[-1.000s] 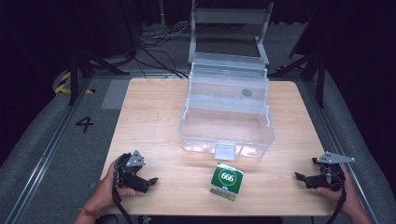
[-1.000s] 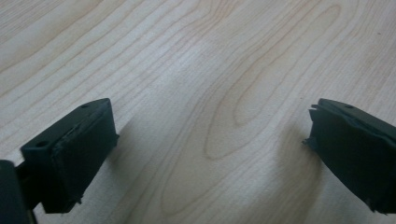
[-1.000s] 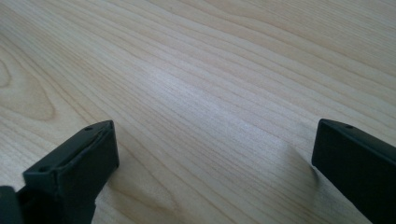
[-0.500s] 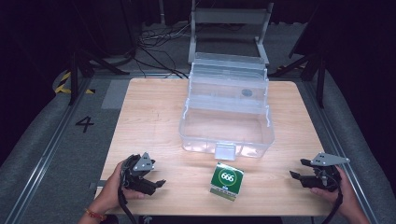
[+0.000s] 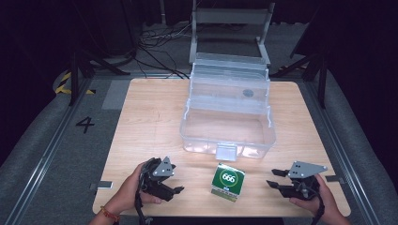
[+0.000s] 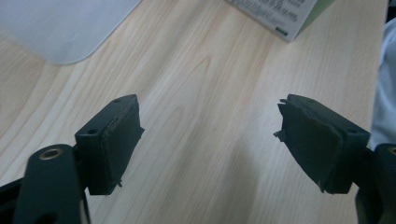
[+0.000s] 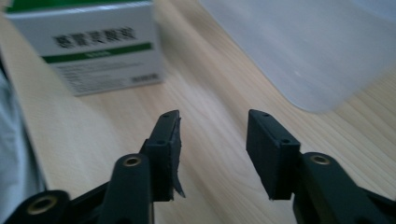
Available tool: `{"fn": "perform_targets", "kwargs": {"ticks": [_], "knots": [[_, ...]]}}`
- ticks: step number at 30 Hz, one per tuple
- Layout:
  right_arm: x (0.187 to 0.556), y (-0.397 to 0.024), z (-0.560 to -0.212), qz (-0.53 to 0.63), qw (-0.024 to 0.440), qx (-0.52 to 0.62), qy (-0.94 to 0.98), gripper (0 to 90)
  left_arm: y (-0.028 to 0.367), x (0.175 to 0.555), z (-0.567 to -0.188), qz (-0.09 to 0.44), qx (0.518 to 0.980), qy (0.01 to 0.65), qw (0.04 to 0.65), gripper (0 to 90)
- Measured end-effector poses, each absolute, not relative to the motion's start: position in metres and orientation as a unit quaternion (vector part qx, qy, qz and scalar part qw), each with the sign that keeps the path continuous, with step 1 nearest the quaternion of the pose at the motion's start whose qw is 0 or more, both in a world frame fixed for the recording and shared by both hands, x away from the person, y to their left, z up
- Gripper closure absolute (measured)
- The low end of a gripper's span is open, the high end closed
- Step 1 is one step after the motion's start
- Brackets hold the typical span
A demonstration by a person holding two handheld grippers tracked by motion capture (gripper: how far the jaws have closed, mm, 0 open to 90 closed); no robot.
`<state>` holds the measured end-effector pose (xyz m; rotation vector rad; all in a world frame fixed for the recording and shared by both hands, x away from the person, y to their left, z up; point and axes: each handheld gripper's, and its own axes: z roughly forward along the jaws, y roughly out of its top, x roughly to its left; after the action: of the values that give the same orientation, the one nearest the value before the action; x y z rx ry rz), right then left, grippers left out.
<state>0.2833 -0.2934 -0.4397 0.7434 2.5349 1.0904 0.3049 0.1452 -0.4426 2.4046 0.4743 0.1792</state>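
Observation:
A small green and white box marked 666 lies on the wooden table near its front edge, just in front of a clear plastic bin whose lid stands open. My left gripper rests at the front left, pointing right toward the box, its jaws wide open over bare wood. The box corner shows at the top of the left gripper view. My right gripper sits at the front right, pointing left, open and holding nothing. The box lies ahead of it.
The clear bin's rounded front corner lies close beyond the right gripper, and its corner also shows beyond the left one. A metal frame stands behind the table. Dark floor with cables surrounds it.
My left gripper has slid right and slightly forward toward the box. My right gripper has edged left along the front edge. The box and bin have stayed put.

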Motion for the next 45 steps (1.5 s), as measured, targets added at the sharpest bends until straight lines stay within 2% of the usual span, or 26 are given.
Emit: {"fn": "perform_targets", "kwargs": {"ticks": [2, 8, 16, 17, 23, 28, 35, 38, 42, 45], "knots": [[0.282, -0.28, -0.439, 0.375, 0.135, 0.239, 0.885, 64.0, 0.137, 0.305, -0.442, 0.072, 0.927, 0.165, 0.328, 20.3], [0.284, -0.239, -0.438, 0.374, 0.132, 0.197, 0.897, 71.2, 0.117, 0.303, -0.435, 0.076, 0.934, 0.138, 0.319, 20.4], [0.292, -0.221, -0.44, 0.382, 0.128, 0.188, 0.896, 71.4, 0.11, 0.305, -0.429, 0.066, 0.932, 0.163, 0.316, 19.6], [0.293, -0.218, -0.439, 0.384, 0.127, 0.187, 0.895, 71.4, 0.109, 0.306, -0.429, 0.062, 0.934, 0.16, 0.314, 22.4], [0.298, -0.205, -0.434, 0.388, 0.133, 0.175, 0.895, 69.7, 0.103, 0.302, -0.425, 0.057, 0.949, 0.15, 0.271, 23.6], [0.304, -0.195, -0.433, 0.388, 0.131, 0.17, 0.896, 66.3, 0.101, 0.301, -0.416, 0.051, 0.948, 0.134, 0.283, 25.1], [0.313, -0.185, -0.435, 0.386, 0.124, 0.165, 0.899, 64.3, 0.099, 0.303, -0.404, 0.059, 0.945, 0.129, 0.293, 21.0], [0.317, -0.182, -0.435, 0.387, 0.122, 0.163, 0.899, 63.8, 0.097, 0.304, -0.399, 0.064, 0.944, 0.125, 0.298, 16.2], [0.321, -0.178, -0.435, 0.385, 0.126, 0.164, 0.899, 63.6, 0.09, 0.305, -0.393, 0.083, 0.946, 0.127, 0.286, 16.0], [0.323, -0.174, -0.436, 0.383, 0.126, 0.165, 0.9, 63.4, 0.083, 0.307, -0.391, 0.077, 0.95, 0.118, 0.28, 16.5]]}}
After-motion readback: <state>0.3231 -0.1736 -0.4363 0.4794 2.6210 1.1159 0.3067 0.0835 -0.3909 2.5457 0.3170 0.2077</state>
